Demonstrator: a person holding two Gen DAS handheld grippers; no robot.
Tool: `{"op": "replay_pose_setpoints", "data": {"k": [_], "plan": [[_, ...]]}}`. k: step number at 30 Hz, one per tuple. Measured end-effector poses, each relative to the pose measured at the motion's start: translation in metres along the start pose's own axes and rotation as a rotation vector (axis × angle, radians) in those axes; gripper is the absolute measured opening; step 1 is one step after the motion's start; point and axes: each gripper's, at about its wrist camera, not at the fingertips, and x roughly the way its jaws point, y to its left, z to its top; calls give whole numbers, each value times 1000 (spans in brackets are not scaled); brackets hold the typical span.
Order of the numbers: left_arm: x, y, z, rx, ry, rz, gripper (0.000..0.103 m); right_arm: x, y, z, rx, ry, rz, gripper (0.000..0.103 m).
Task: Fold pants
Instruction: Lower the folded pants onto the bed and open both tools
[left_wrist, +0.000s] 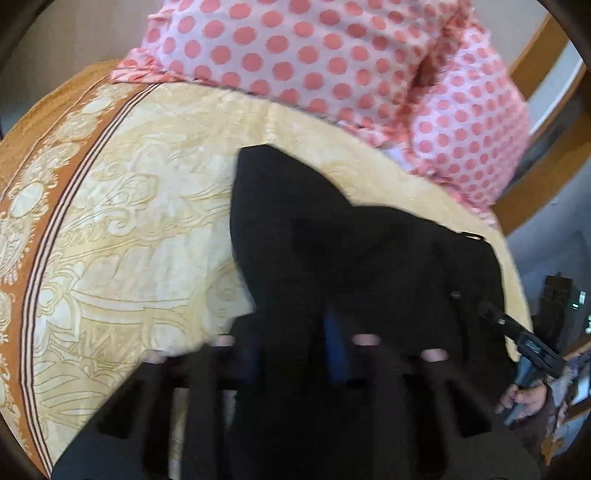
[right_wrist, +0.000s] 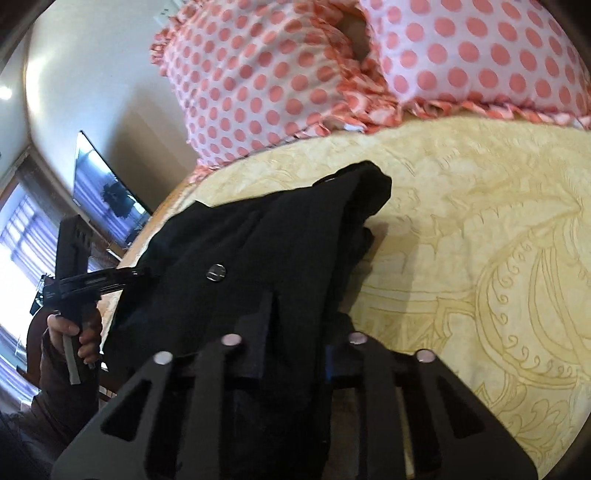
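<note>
Surface: a cream and gold patterned bedspread (left_wrist: 140, 206) is spread over a bed, with an orange border band at 9 o'clock in the left wrist view.
Pants: black pants (left_wrist: 332, 236) are draped from both grippers onto the bedspread, bunched at the far end near 12 o'clock; a metal button (right_wrist: 216, 273) is seen in the right wrist view, so the waist end is judged to be the held end.
Left gripper: the left gripper (left_wrist: 295, 354) is closed on black fabric, which passes between its fingers; little gap is seen.
Right gripper: the right gripper (right_wrist: 295, 354) is likewise clamped on a fold of the pants, cloth filling the space between its jaws.
Reason for hold: the waistband is judged to be pinched at two points so the cloth can be lifted and laid over evenly.
Pillows: pink polka-dot pillows (right_wrist: 258, 85) are set at 12 o'clock, well beyond the pants.
Stage: the fold is judged unfinished, as the cloth is not yet flat.
</note>
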Motion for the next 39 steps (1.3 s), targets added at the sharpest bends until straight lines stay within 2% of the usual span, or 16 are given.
{"op": "replay_pose_setpoints", "data": {"k": [2,8,11,16,18,22,24,26,27,28,30,32,34,36,37,39], "plan": [[-5,-6,1,24,-14,-2,15,-2,0,5,14,1,15,17],[-19,-27,14,87,-90,0,14,-13,1,31,28,-20,62,14],[-18,-50,38,136,-136,1,14,-18,0,58,14,-75,42,13],[16,-68,87,103,-184,4,14,-17,-38,110,69,-193,-15,12],[48,-67,106,86,-152,25,15,-4,-62,121,118,-182,-46,12],[106,-61,120,54,-29,93,16,41,-106,120,217,-58,-152,11],[116,-58,118,50,-26,111,19,45,-116,116,259,-58,-127,13],[117,-57,118,40,-22,118,28,45,-113,117,249,-47,-157,19],[116,-54,119,24,-12,123,31,44,-110,117,236,-38,-193,32],[113,-51,120,2,-6,114,34,42,-106,116,223,-27,-244,50],[98,-43,118,-46,-19,89,34,29,-99,113,195,-53,-307,57],[75,-43,112,-33,-78,96,34,2,-88,108,159,-142,-322,60],[46,-53,101,11,-142,60,37,-20,-71,103,131,-202,-242,72],[30,-67,87,37,-144,-41,64,-29,-59,96,107,-199,-143,77],[27,-74,80,55,-129,-92,82,-28,-53,94,99,-183,-99,79],[31,-91,66,101,-89,-141,83,-15,-46,90,109,-118,-42,82]]}}
